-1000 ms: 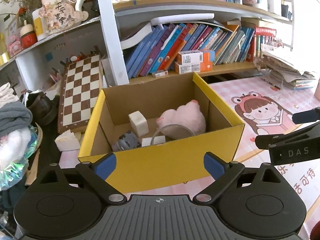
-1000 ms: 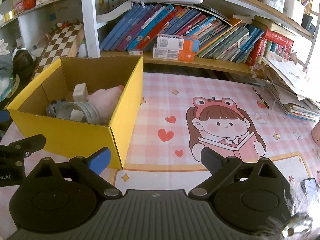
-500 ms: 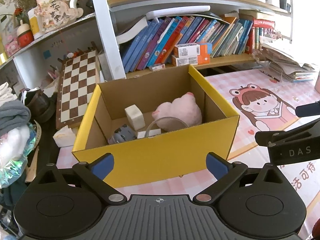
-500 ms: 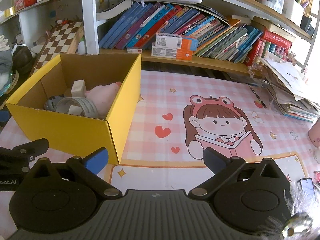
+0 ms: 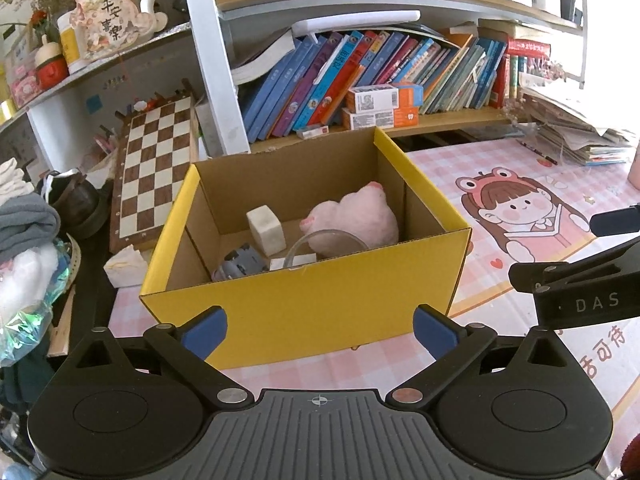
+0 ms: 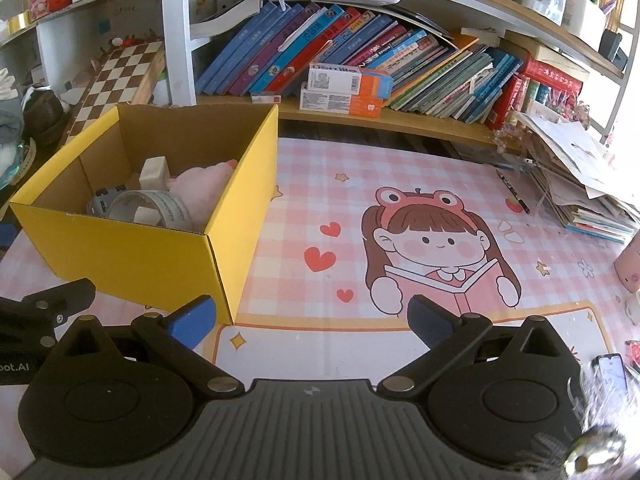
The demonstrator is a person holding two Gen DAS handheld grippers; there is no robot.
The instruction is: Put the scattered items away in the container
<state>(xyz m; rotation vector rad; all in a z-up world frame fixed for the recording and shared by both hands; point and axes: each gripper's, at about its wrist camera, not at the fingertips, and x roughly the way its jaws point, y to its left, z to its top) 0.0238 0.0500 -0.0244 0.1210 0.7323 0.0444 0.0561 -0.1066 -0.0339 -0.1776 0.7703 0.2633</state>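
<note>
Yellow cardboard box point(image 5: 304, 312) on tabletop point(image 6: 400, 344) held pink plush point(image 5: 356, 216), tape roll point(image 6: 150, 208), white block point(image 5: 266, 230). Plush looked soft, light; best pinched mid-body. Left gripper point(image 5: 320, 326) had just been opening, nothing between; right gripper point(image 6: 312, 318) spread, empty.

"DAS" stands in pale letters on the black arm point(image 5: 592, 300) at right of the left wrist view; "平安喜樂" on the rabbit ornament point(image 5: 112, 20) upper left; "oot.AI" on the black arm point(image 6: 16, 368) at the right wrist view's left edge
</note>
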